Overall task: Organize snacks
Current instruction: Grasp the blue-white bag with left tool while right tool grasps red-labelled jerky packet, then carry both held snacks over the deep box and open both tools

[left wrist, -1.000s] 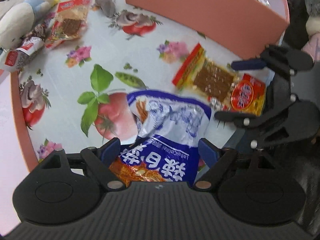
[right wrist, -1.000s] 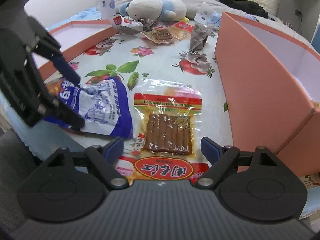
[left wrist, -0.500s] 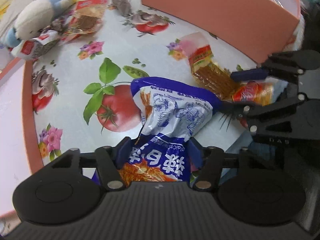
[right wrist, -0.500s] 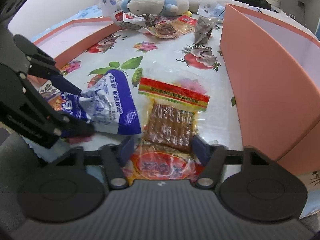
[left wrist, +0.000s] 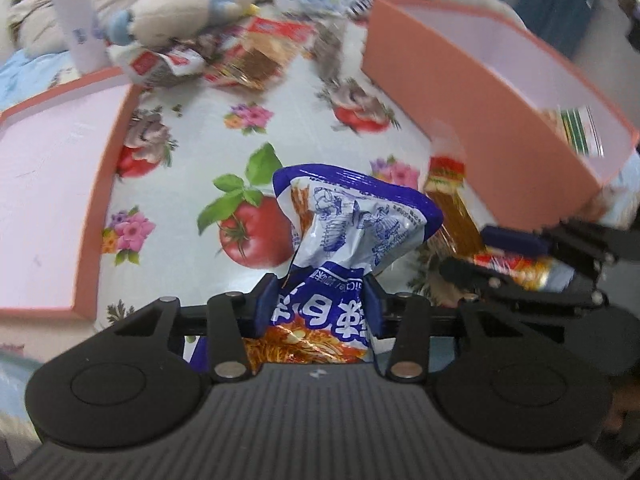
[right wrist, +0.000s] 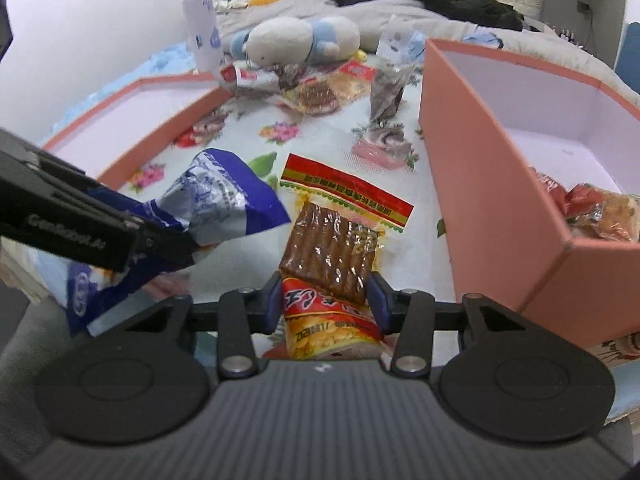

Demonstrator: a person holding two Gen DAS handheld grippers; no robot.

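Closest in, the left tool (left wrist: 320, 300) is clamped narrow on the blue snack bag (left wrist: 352, 216), whose crumpled top stands up in the centre of the left wrist view. The right tool (right wrist: 324, 300) is likewise pinched tight on the red spicy-strip packet (right wrist: 336, 248), its long axis running straight away from the fingers toward the middle of the right wrist view, the red header band at the far end. Both packets look lifted at the gripped end, over the flowered bench cloth (left wrist: 188, 184).

The relation that counts: the tall pink box (right wrist: 492, 184) sits at the right of both views, just beside the right tool and further from the left one. Some packets already lie inside it (right wrist: 592, 208). So the right hand probably has the short swing, up over the near wall; the left must cross behind it, and the two tools sit close together here.

Off at the left edge lies the shallow pink lid (left wrist: 52, 184). Beyond, in the upper part of the frame, more loose snacks (right wrist: 320, 92), a plush toy (right wrist: 296, 40) and a white bottle (right wrist: 202, 28)
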